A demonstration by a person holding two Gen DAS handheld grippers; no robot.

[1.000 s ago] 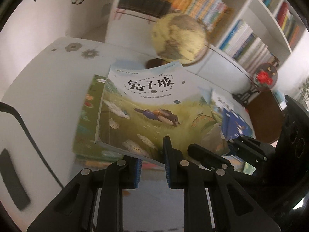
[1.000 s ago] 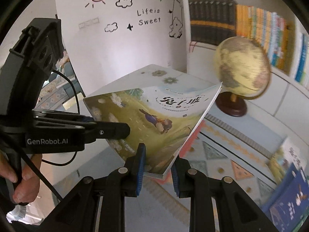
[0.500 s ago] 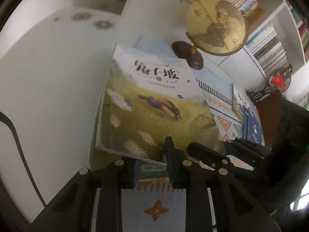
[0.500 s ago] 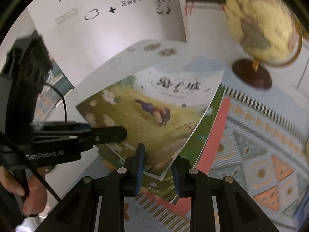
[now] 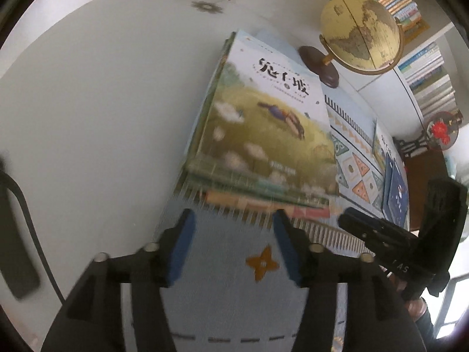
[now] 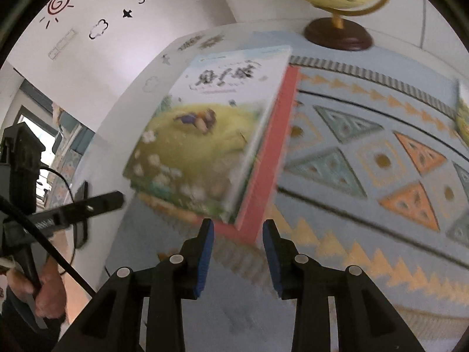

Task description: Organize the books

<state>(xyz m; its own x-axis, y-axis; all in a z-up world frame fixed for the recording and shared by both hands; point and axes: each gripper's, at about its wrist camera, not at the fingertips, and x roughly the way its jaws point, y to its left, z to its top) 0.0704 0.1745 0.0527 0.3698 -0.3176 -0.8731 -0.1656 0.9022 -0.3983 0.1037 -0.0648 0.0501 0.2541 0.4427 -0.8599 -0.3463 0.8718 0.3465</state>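
Observation:
A picture book with a green meadow cover (image 5: pixel 269 123) lies flat on top of a small stack of books (image 5: pixel 252 193) on the patterned cloth; it also shows in the right wrist view (image 6: pixel 205 135), above a red-edged book (image 6: pixel 263 158). My left gripper (image 5: pixel 233 234) is open and empty, just short of the stack's near edge. My right gripper (image 6: pixel 237 245) is open and empty at the stack's near right corner. The right gripper's body (image 5: pixel 395 252) shows at the right of the left wrist view, and the left gripper's body (image 6: pixel 76 208) at the left of the right wrist view.
A globe on a dark wooden base (image 5: pixel 360 32) stands behind the stack, its base (image 6: pixel 337 35) close to the stack's far corner. More books (image 5: pixel 392 176) lie on the patterned cloth (image 6: pixel 366 152) to the right. Bookshelves line the back wall. White table (image 5: pixel 102 102) lies left.
Both grippers held the meadow book above the stack; it now lies flat on the stack. Both grippers have opened, let it go and drawn back toward me.

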